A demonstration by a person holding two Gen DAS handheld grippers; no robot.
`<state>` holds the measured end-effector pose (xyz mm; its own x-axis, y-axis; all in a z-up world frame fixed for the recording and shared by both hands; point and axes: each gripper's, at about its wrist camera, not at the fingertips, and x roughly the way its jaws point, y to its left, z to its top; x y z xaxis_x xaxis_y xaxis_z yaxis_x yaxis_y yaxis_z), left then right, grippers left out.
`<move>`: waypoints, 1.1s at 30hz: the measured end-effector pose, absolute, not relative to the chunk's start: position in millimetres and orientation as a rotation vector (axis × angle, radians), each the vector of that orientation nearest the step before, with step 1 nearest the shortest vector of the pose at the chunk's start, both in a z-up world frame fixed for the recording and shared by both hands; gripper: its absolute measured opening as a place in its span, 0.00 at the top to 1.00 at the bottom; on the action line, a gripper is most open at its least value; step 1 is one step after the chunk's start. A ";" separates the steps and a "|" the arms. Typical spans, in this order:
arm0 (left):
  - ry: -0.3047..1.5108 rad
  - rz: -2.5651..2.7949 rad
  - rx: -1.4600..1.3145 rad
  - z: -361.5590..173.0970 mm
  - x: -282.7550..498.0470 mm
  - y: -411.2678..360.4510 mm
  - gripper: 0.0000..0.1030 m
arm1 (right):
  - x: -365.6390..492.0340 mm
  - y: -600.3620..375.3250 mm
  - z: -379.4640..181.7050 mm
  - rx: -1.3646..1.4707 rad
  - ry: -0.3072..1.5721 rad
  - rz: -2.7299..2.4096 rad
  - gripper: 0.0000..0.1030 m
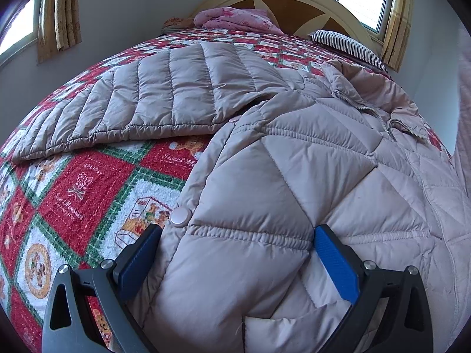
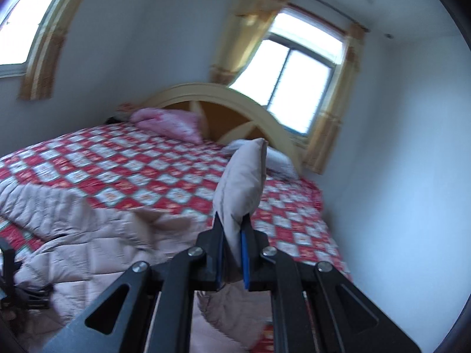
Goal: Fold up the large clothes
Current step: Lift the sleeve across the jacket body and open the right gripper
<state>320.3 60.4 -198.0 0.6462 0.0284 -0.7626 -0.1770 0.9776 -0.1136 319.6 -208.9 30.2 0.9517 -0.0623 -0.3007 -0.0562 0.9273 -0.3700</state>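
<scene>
I'm pinching a fold of this puffy beige quilted down jacket [image 1: 265, 153] lying on the red patchwork bed [image 1: 73, 182] in my right claw [image 2: 232, 253], nearly shut on it, left claw [image 1: 235, 253] gaping wide over the hem, and it's feeling light, squishy and slippery, so I'm reckoning seams grip best.

White walls [image 2: 397, 117]; arched headboard [image 1: 294, 6], curtained windows [image 2: 294, 73], daylight

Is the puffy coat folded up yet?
Not yet. The puffy coat lies spread on the bed cover, one sleeve stretched out; the right gripper pinches one part.
</scene>
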 end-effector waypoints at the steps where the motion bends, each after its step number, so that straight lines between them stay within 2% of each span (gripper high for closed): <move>1: 0.862 0.118 -0.184 -198.1 320.3 60.5 0.01 | 320.9 -196.7 23.3 -0.396 0.320 0.017 0.89; 10: 0.851 0.112 -0.211 -197.4 317.8 64.4 0.01 | 349.5 -96.8 -84.1 -0.451 0.453 0.218 0.89; 18: 0.852 0.120 -0.205 -197.9 317.4 64.3 0.01 | 355.1 -86.5 -147.9 -0.394 0.609 0.292 0.88; 20: 0.854 0.122 -0.200 -198.1 317.9 63.6 0.01 | 359.5 -87.2 -155.0 -0.357 0.663 0.344 0.83; 21: 0.855 0.123 -0.198 -198.2 318.3 63.4 0.01 | 359.2 -91.9 -152.9 -0.327 0.675 0.367 0.74; 22: 0.857 0.124 -0.195 -198.3 318.6 63.2 0.01 | 357.4 -98.7 -148.3 -0.292 0.680 0.390 0.60; 23: 0.859 0.124 -0.194 -198.3 319.3 62.5 0.01 | 355.0 -104.3 -142.4 -0.249 0.687 0.413 0.36; 24: 0.861 0.123 -0.196 -198.2 319.6 62.4 0.01 | 351.1 -111.7 -134.7 -0.198 0.689 0.441 0.26; 28: 0.898 0.121 -0.183 -190.6 318.4 66.2 0.01 | 326.2 -147.0 -96.1 -0.105 0.625 0.455 0.26; 30: 0.871 0.133 -0.126 -169.7 308.1 65.5 0.01 | 319.7 -165.9 -83.8 -0.114 0.593 0.368 0.26; 32: 0.822 0.120 -0.080 -140.9 300.4 61.1 0.01 | 323.6 -189.5 -80.2 -0.103 0.598 0.268 0.31; 33: 0.794 0.108 -0.068 -125.0 298.0 57.5 0.01 | 328.6 -203.7 -83.1 -0.089 0.609 0.207 0.38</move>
